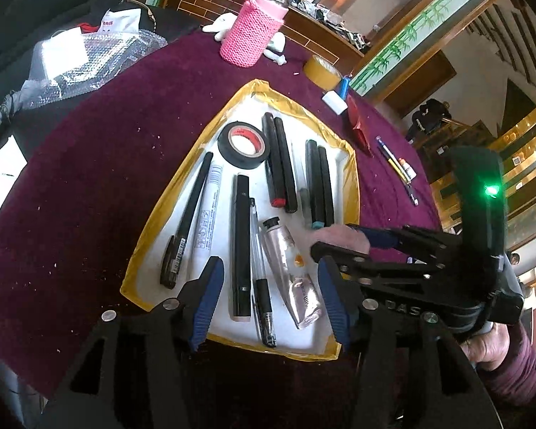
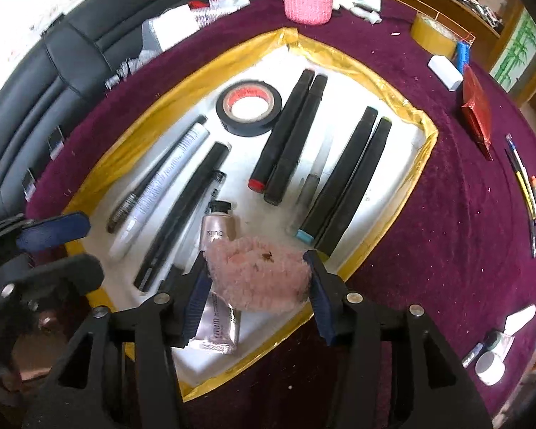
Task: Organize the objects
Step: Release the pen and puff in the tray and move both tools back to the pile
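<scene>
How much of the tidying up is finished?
A lot looks done: the pens, markers, black tape roll and cream tube already lie in the gold-edged tray. In hand: the right gripper holds a pink fluffy puff over the tray's near corner; the left gripper hovers open. Left on the purple cloth: yellow tape, eraser, some pens.

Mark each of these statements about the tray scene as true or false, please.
1. The right gripper holds a pink puff. True.
2. The tape roll in the tray is yellow. False: it is black with a red core.
3. The left gripper grips a pen. False: its jaws are open and hold nothing.
4. The pink cup stands outside the tray. True.
5. A tube lies in the tray. True.
</scene>
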`<state>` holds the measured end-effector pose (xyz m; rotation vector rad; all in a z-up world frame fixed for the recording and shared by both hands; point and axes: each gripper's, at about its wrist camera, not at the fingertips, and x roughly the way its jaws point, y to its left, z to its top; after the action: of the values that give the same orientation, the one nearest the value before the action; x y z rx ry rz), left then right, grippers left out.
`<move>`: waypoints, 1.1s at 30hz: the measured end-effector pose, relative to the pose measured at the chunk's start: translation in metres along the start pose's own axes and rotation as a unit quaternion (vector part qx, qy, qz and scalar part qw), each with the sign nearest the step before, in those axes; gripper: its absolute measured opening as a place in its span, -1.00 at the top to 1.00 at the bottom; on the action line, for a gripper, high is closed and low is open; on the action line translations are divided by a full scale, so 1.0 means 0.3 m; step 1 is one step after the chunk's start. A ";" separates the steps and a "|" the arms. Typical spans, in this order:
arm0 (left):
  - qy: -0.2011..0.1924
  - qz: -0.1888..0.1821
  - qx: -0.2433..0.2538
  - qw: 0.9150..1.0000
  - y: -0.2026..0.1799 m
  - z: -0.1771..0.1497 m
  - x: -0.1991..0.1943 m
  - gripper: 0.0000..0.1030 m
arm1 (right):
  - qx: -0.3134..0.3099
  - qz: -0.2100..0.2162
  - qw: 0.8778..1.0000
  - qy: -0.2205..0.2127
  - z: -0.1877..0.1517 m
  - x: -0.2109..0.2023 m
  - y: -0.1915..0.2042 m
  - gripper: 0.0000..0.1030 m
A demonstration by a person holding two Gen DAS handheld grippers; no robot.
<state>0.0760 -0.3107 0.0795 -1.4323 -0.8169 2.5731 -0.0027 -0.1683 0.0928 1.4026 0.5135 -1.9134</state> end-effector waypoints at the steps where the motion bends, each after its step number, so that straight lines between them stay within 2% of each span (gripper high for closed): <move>1: -0.002 -0.003 0.001 1.000 -0.005 0.004 -0.001 0.05 | 0.006 0.002 1.000 -0.005 -0.003 -0.013 -0.006 0.02; 6: -0.006 -0.024 0.013 1.000 -0.069 0.020 0.010 0.05 | 0.074 0.013 0.997 -0.037 -0.051 -0.099 -0.105 0.02; 10: 0.001 -0.049 0.039 0.998 -0.179 0.028 0.034 0.01 | 0.147 0.017 0.988 -0.050 -0.144 -0.162 -0.256 0.02; 15: 0.021 -0.067 0.079 0.994 -0.347 -0.007 0.087 0.00 | 0.245 0.003 0.968 -0.055 -0.320 -0.223 -0.539 0.03; 21: 0.058 -0.051 0.095 0.992 -0.521 -0.081 0.201 0.00 | 0.358 -0.016 0.931 -0.071 -0.545 -0.308 -0.921 0.03; 24: 0.072 -0.044 0.100 0.991 -0.605 -0.119 0.264 0.00 | 0.384 -0.022 0.921 -0.069 -0.628 -0.321 -1.066 0.03; 28: 0.098 -0.038 0.100 0.990 -0.702 -0.174 0.351 0.00 | 0.388 -0.010 0.920 -0.060 -0.671 -0.295 -1.172 0.03; 33: 0.108 -0.025 0.094 0.989 -0.782 -0.221 0.400 0.00 | 0.362 -0.001 0.930 -0.062 -0.626 -0.273 -1.260 0.03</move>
<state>0.0210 -0.0449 0.0747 -1.5733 -0.5567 2.3337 -0.1409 0.2386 0.0742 1.6862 -0.3019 -2.2894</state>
